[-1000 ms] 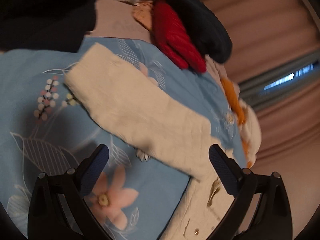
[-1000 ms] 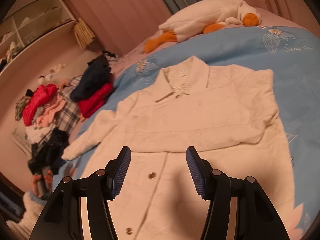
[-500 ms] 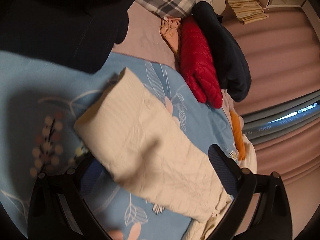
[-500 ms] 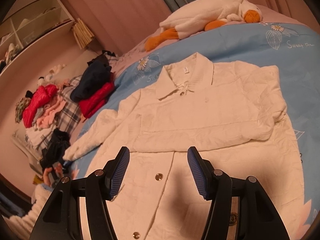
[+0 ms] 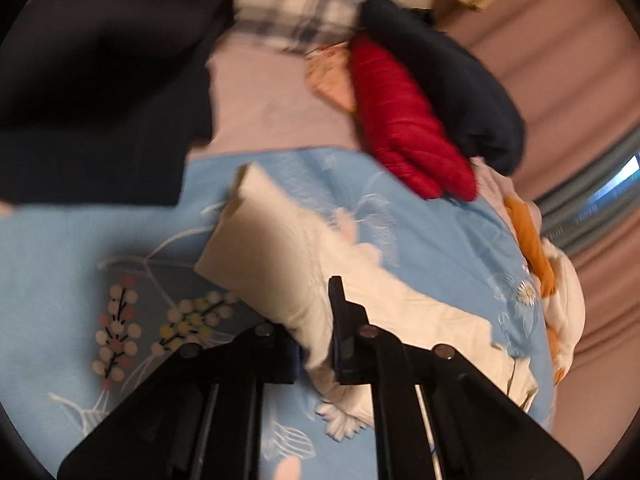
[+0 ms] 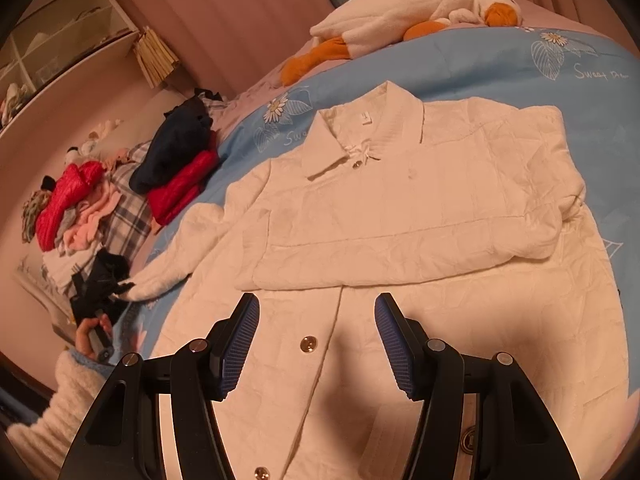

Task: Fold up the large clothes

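A cream buttoned jacket lies face up on the blue floral bedspread, collar at the far side. One sleeve is folded across its chest; the other sleeve stretches left. My left gripper is shut on that left sleeve near its cuff. It also shows small at the lower left of the right wrist view, held by a hand. My right gripper is open and empty above the jacket's lower front, over the button placket.
A red puffer jacket, a navy garment and plaid cloth are heaped beside the bedspread. A dark garment lies at the left. A plush goose rests at the head of the bed. Shelves stand at the far left.
My left gripper has closed from wide open onto the sleeve near the cuff. My right gripper has stayed open, drifting slightly over the jacket front.
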`<state>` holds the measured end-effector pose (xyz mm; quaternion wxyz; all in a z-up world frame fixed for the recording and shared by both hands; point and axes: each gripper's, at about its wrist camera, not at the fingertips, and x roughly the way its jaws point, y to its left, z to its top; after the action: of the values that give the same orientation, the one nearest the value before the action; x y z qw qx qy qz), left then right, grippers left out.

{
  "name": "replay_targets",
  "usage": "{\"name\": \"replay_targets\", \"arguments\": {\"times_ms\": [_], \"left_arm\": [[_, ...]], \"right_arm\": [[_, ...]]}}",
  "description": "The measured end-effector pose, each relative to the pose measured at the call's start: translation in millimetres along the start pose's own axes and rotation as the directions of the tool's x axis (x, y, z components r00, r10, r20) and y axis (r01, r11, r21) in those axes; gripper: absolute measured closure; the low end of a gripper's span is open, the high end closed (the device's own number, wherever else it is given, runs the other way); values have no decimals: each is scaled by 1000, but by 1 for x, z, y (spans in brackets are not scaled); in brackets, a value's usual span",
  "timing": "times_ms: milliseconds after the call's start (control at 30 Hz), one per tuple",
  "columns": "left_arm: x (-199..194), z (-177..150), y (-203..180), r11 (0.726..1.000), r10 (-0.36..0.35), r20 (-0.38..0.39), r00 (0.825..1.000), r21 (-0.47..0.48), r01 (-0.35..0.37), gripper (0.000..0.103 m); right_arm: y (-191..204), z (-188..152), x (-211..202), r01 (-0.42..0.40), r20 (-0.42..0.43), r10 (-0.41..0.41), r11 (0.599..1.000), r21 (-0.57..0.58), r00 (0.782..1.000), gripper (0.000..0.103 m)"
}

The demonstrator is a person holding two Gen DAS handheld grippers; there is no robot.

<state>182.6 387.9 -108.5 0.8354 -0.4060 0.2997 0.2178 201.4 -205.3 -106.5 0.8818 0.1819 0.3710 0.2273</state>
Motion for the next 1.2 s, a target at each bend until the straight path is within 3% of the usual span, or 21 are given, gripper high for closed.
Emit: {"name": "replay_targets", "arguments": {"times_ms": [100, 200, 367, 600, 700, 867, 967, 1033, 1100, 1133, 1167, 1200], "left_arm": [[-25, 1, -42, 992, -32, 38, 999, 124, 27, 93], [-54, -7, -95, 961, -95, 66, 993, 265, 74, 93], [-92, -44, -192, 863, -204, 46, 978, 480, 157, 93], [-96, -139, -295, 691, -252, -105, 962, 677, 255, 93], [-84, -187, -318, 628, -240, -178, 954, 722, 292, 93], [-45, -257, -339, 549, -161, -276, 948, 773, 318, 93], [-19, -294, -340, 525, -96, -339, 936, 782, 337, 92], [-5, -321, -340, 494, -43, -362, 931, 802, 335, 90], [6, -341, -339, 482, 1, -399, 917, 804, 350, 87], [8, -347, -337, 479, 16, -425, 905, 798, 366, 85], [12, -351, -334, 479, 25, -455, 890, 787, 389, 75], [13, -352, -332, 484, 25, -476, 879, 775, 406, 55]], "right_arm": [[-2, -1, -4, -13, 8, 12, 1000, 13, 1000, 43], [-5, -5, -9, -24, 20, 23, 999, 31, 1000, 43], [-13, -11, -17, -50, 32, 48, 997, 58, 998, 43], [-25, -12, -28, -90, 74, 82, 990, 106, 994, 43], [-30, -12, -28, -96, 82, 86, 988, 124, 993, 43], [-44, -11, -30, -119, 105, 101, 976, 180, 989, 43], [-59, -12, -30, -142, 124, 114, 958, 248, 986, 43], [-67, -12, -29, -147, 128, 114, 949, 281, 985, 43], [-75, -14, -28, -155, 130, 119, 934, 322, 984, 43], [-79, -15, -28, -162, 130, 124, 927, 338, 984, 43], [-82, -16, -28, -167, 130, 129, 919, 356, 983, 43], [-86, -17, -28, -172, 132, 131, 912, 372, 983, 43]]}}
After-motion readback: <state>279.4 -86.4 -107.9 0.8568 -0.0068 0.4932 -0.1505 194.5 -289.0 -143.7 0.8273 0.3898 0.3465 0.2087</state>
